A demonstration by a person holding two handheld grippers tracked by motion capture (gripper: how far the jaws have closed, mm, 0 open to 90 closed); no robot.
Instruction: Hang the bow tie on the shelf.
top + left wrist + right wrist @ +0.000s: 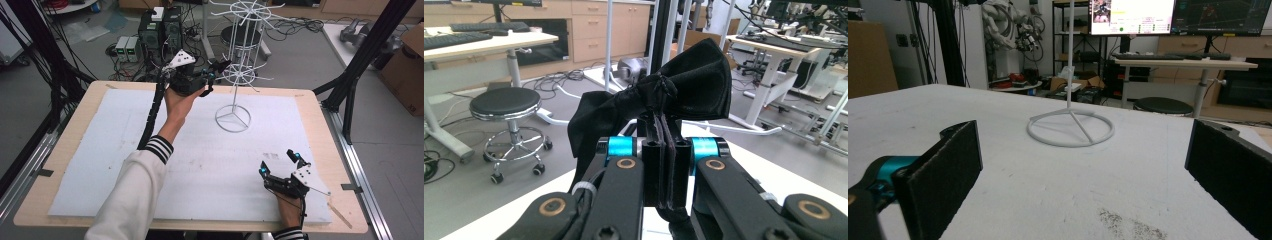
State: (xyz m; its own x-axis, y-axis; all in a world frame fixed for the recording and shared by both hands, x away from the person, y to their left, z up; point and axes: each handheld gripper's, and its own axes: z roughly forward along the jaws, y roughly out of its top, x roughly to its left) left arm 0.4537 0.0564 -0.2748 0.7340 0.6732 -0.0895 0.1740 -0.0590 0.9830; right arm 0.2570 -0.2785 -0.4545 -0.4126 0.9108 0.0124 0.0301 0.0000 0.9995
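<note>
My left gripper (pixel 212 75) is raised over the far side of the table, just left of the white wire display rack (pixel 235 75), and is shut on a black bow tie. In the left gripper view the bow tie (pixel 689 82) sticks up from the closed jaws, pinched at its knot, with its wings spread to both sides. My right gripper (pixel 280 162) rests low on the white sheet near the front right, open, nothing between its pads (pixel 943 175). The rack's ring base (pixel 1070 127) lies ahead of it in the right gripper view.
A white sheet (pixel 115 150) covers the wooden table (pixel 65 130). The rack's hook arms (pixel 250 15) spread out above its pole. A dark smudge (pixel 271 156) marks the sheet by the right gripper. Black frame posts (pixel 365 55) stand at the right; a stool (pixel 506 105) stands beyond the table.
</note>
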